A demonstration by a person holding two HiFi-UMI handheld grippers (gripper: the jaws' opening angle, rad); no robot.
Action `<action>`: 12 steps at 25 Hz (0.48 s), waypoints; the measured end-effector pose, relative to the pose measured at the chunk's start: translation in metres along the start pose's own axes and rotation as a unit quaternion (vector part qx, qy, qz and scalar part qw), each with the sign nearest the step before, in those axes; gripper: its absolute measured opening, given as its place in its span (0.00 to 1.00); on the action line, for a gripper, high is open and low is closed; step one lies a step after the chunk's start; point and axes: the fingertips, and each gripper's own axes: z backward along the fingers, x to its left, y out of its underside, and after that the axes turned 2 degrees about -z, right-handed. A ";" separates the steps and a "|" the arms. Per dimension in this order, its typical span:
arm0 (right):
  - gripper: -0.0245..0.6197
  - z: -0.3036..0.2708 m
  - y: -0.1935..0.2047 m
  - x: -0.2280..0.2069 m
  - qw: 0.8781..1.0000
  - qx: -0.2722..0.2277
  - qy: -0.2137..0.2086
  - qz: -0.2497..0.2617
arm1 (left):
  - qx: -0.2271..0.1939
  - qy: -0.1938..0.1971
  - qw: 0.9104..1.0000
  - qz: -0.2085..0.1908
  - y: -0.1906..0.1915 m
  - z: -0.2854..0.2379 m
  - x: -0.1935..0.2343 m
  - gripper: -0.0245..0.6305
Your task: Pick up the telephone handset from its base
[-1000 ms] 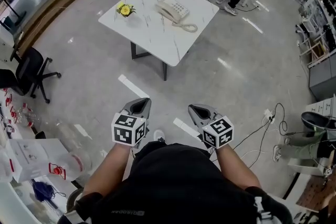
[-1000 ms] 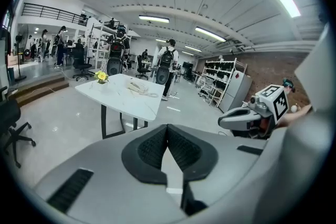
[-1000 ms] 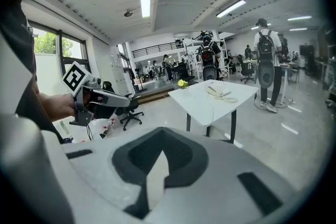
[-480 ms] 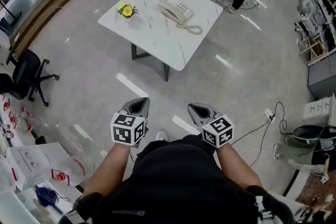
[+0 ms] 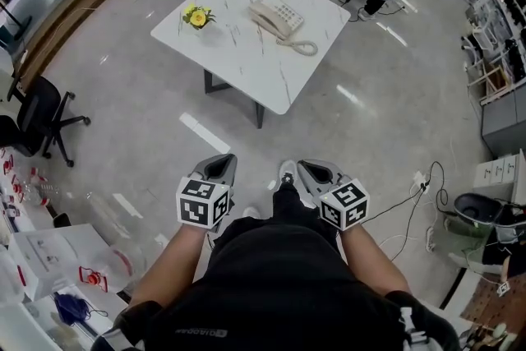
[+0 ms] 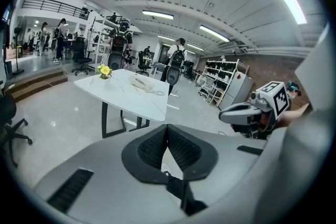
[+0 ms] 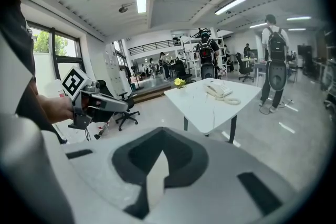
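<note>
Head view first: the left tongs [image 5: 219,163] and the right tongs [image 5: 310,170] are carried low at the bottom centre of the frame, side by side and close to the body, with a shoe [image 5: 287,173] poking out between them. By my read that is a walking carry. There's nothing to grip yet, so both pairs of jaws are pressed together and empty.

The telephone [image 5: 277,16] sits up in the top centre of the frame, on the white marbled tabletop [image 5: 246,66]. Its handset [image 5: 264,18] is lying in the cradle along the near-left side of the base, and the coiled cord [image 5: 302,47] spills out to the right. A little bunch of yellow flowers [image 5: 196,16] stands well apart from the phone, toward the left corner. Open floor [image 5: 148,94] separates the person from all of it, so the pickup hasn't begun. The approach comes first.

The left gripper view confirms it for the left tongs [image 6: 167,126]. The ribbed pads meet at their tips with nothing between them, and the right tongs [image 6: 224,114] float at the right of the frame. It also shows the table's dark legs and people with backpacks [image 6: 177,57] standing beyond it, which from overhead are only cut-off figures at the top edge.

The right gripper view shows the right tongs [image 7: 161,151] closed just the same, with the telephone [image 7: 219,91] level ahead at centre right. The office chair [image 5: 45,115] at the head view's left edge turns up here behind the left tongs [image 7: 125,106].
</note>
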 end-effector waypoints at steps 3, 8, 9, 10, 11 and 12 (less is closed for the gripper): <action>0.04 -0.007 -0.005 -0.009 1.000 -0.005 -0.003 0.002 | 0.001 -0.002 1.000 -0.007 -0.004 -0.008 0.001 0.04; 0.04 -0.026 -0.018 -0.034 1.000 -0.011 -0.010 0.005 | 0.006 -0.012 1.000 -0.008 -0.012 -0.030 0.012 0.04; 0.04 -0.030 -0.021 -0.039 1.000 -0.011 -0.013 0.006 | 0.007 -0.014 1.000 -0.008 -0.015 -0.035 0.014 0.04; 0.04 -0.034 -0.024 -0.044 1.000 -0.011 -0.015 0.008 | 0.007 -0.016 1.000 -0.007 -0.018 -0.041 0.016 0.04; 0.04 -0.038 -0.028 -0.050 1.000 -0.011 -0.018 0.010 | 0.006 -0.017 1.000 -0.006 -0.023 -0.047 0.018 0.04; 0.04 -0.042 -0.033 -0.056 1.000 -0.010 -0.019 0.013 | 0.006 -0.018 1.000 -0.006 -0.028 -0.053 0.019 0.04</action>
